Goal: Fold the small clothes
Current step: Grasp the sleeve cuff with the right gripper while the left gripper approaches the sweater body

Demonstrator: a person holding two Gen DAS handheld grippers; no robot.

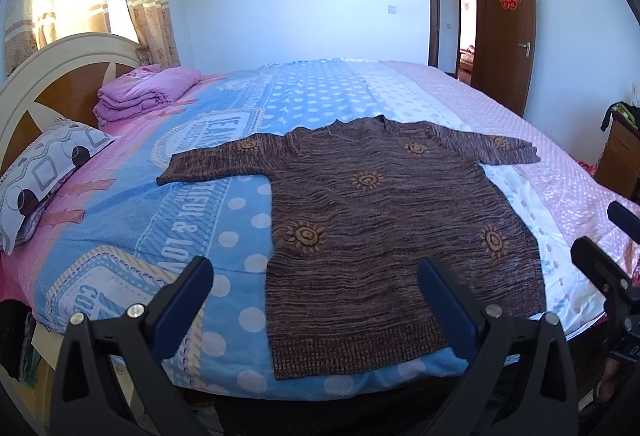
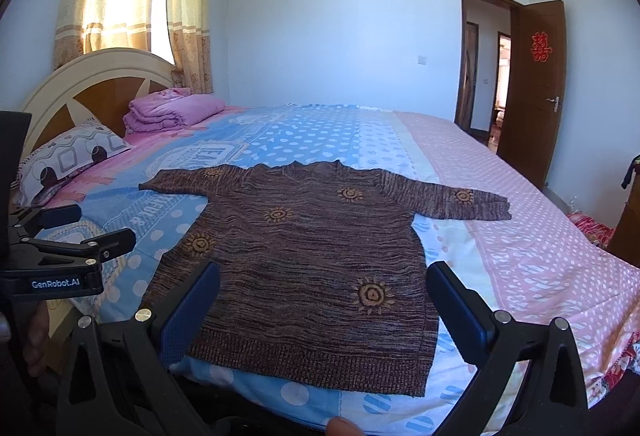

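A brown knit sweater (image 1: 380, 220) with orange sun motifs lies flat and face up on the bed, both sleeves spread sideways, hem toward me. In the right wrist view the same sweater (image 2: 312, 268) fills the middle. My left gripper (image 1: 316, 276) hovers open above the hem's left part, holding nothing. My right gripper (image 2: 324, 284) hovers open over the hem's middle, also holding nothing. The right gripper (image 1: 600, 244) shows at the right edge of the left wrist view. The left gripper (image 2: 92, 232) shows at the left edge of the right wrist view.
The bed has a blue polka-dot and pink sheet (image 1: 240, 203). A patterned pillow (image 1: 44, 171) and a folded pink blanket (image 1: 148, 87) lie by the headboard (image 1: 60, 75) at left. A brown door (image 1: 508, 31) stands open at the back right. A cabinet (image 1: 620, 155) stands right of the bed.
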